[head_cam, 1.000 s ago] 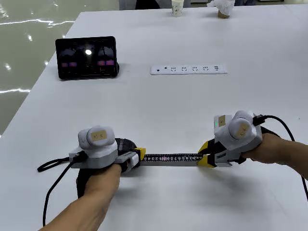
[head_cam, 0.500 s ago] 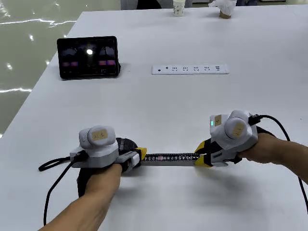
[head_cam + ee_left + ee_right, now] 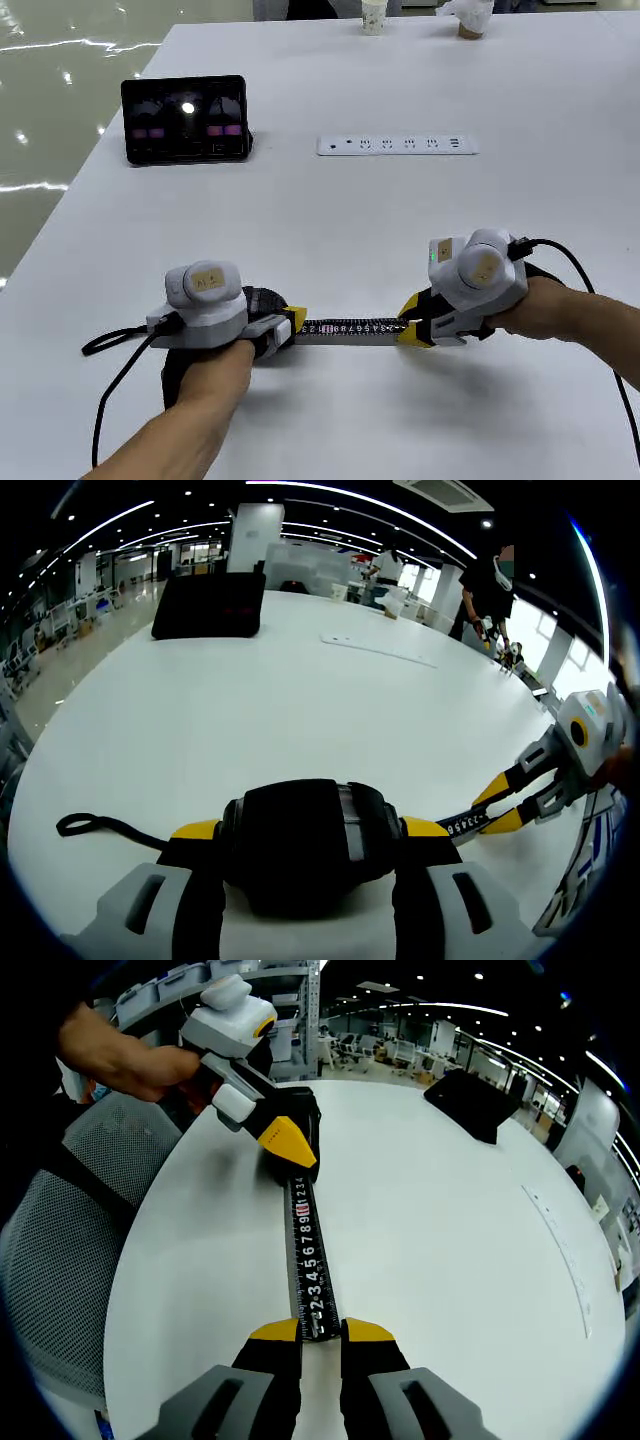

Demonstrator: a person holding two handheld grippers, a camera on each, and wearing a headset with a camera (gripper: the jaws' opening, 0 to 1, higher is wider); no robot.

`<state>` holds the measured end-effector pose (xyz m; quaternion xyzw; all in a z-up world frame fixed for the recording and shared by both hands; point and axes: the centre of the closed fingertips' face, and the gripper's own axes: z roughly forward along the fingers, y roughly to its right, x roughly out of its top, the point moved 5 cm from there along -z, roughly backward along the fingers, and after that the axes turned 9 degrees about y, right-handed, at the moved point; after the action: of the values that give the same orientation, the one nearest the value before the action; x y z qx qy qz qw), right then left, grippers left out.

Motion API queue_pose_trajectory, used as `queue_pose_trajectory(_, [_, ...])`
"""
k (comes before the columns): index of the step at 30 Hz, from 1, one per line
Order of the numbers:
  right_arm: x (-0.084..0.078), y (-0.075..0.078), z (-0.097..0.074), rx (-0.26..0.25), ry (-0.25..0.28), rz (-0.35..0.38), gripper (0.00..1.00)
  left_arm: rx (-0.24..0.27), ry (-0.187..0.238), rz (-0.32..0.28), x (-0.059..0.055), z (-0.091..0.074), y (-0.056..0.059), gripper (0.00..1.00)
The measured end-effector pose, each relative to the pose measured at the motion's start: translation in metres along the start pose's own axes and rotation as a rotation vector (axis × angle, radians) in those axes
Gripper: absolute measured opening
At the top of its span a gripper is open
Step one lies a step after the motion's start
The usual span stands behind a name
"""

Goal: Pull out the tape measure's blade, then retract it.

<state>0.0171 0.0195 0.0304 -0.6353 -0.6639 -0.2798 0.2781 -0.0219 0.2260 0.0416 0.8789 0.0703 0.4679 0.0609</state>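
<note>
Down front, left gripper (image 3: pixel 310 832) clamped the tape measure (image 3: pixel 262 300) case, right gripper (image 3: pixel 320 1332) pinched the blade (image 3: pixel 305 1240) tip, a short length out along the table (image 3: pixel 400 220). Pulling or retracting, hard to call; next wanted a straight, steady guide. Far edge: paper cup (image 3: pixel 373 15), contents unseen; second cup (image 3: pixel 465 18) held crumpled white paper

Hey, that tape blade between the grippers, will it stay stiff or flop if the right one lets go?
Probably fairly stiff: the short blade runs straight from the case to the right gripper. Released, it would likely snap back into the case, which the left gripper clamps.
</note>
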Motion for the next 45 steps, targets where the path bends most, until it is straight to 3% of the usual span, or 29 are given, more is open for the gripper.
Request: queue_pose_trajectory(45, [0.019, -0.002, 0.021, 0.022, 0.013, -0.018, 0.11, -0.007, -0.004, -0.019, -0.001, 0.004, -0.003, 0.64])
